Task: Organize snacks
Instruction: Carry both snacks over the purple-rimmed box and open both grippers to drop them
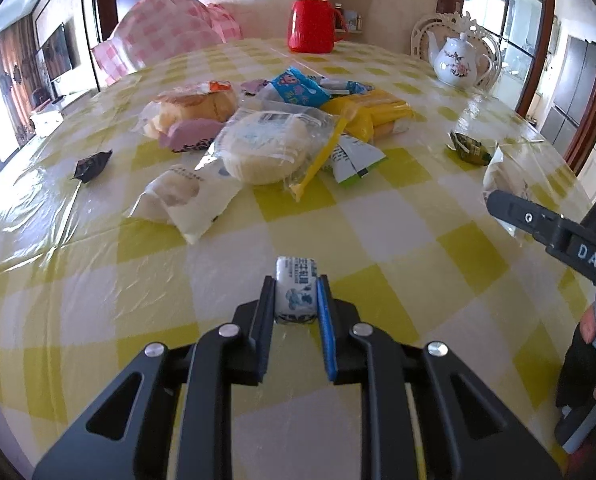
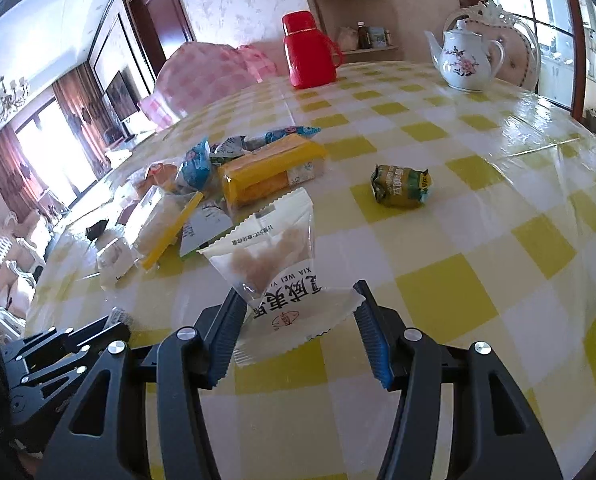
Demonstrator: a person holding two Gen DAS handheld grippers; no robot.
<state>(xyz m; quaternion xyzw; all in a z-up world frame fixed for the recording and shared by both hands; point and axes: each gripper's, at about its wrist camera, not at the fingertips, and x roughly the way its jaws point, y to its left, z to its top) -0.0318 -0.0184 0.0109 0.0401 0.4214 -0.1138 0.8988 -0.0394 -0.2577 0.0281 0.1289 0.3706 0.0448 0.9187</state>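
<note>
A small white-and-blue wrapped candy (image 1: 294, 292) is clamped between the pads of the left gripper (image 1: 295, 300), close to the near edge of the worktop (image 1: 398, 216). A white snack packet (image 2: 286, 276) is pinched at its sides by the right gripper (image 2: 298, 312). The heap of snacks (image 1: 266, 124) is seen toward the middle of the worktop, a green wrapped sweet (image 2: 402, 185) apart from it, a red flask (image 1: 313, 16) and a teapot (image 1: 458, 60) near the far edge.
</note>
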